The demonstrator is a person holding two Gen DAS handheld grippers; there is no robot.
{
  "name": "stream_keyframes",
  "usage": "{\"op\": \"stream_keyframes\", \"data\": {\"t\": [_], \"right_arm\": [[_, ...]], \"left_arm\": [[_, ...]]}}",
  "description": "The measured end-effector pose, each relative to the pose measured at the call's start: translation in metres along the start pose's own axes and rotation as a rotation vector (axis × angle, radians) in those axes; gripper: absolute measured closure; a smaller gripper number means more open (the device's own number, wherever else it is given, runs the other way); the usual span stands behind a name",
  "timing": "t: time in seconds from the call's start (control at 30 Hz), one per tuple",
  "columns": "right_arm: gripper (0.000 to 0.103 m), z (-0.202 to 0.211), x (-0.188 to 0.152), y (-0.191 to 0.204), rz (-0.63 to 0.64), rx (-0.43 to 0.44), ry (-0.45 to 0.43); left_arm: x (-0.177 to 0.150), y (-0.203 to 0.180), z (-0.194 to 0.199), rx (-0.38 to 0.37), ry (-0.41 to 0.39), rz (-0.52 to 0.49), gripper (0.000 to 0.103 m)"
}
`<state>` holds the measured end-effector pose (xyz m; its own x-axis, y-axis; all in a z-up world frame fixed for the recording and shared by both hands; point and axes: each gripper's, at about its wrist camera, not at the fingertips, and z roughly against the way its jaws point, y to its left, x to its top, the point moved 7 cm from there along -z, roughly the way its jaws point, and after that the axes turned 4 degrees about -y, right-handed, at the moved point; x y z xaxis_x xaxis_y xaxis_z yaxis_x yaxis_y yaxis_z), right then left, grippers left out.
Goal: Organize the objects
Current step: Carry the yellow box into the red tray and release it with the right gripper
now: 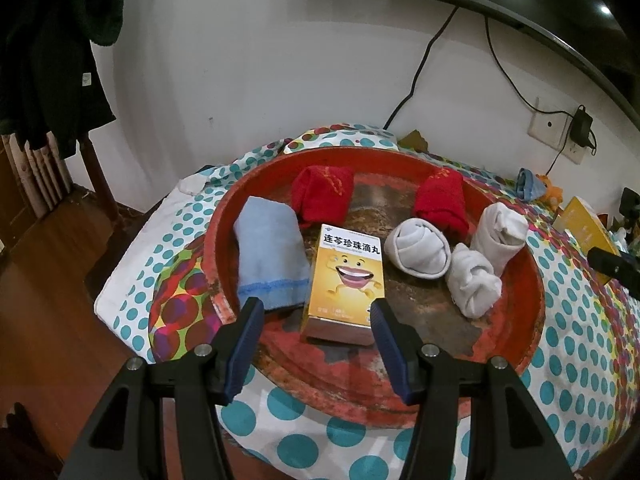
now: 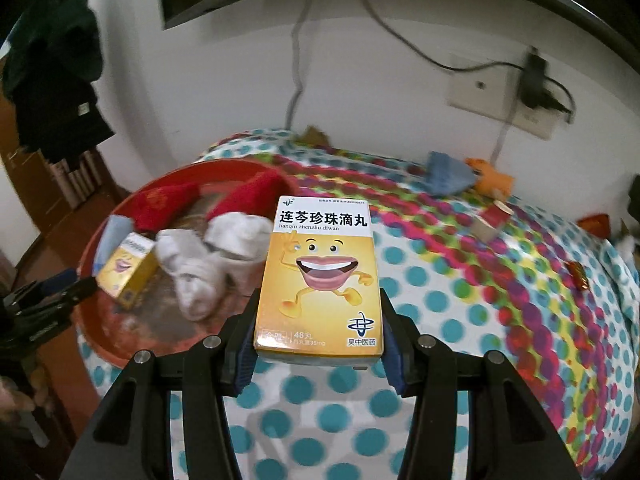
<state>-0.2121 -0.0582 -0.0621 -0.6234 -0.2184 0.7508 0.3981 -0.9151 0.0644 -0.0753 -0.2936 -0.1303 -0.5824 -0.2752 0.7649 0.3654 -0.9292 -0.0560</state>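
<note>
Two yellow pill boxes (image 2: 318, 276) (image 1: 344, 276) with a grinning cartoon mouth.

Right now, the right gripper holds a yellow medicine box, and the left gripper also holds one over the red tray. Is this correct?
Not quite. In the left wrist view the left gripper is open; its fingers only flank the second yellow medicine box, which lies in the red tray. The right gripper does hold a yellow medicine box.
</note>
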Motion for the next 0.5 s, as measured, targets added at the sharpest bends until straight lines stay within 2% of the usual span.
{"op": "stream_keyframes", "data": {"t": [0.33, 0.5], "right_arm": [[0.055, -0.017, -0.005, 0.073, 0.083, 0.116, 0.038], [0.055, -0.029, -0.006, 0.098, 0.112, 0.137, 0.052]], "left_arm": [[0.002, 0.005, 0.0, 0.003, -0.001, 0.017, 0.046], [0.002, 0.007, 0.0, -0.006, -0.001, 0.028, 0.046]]}}
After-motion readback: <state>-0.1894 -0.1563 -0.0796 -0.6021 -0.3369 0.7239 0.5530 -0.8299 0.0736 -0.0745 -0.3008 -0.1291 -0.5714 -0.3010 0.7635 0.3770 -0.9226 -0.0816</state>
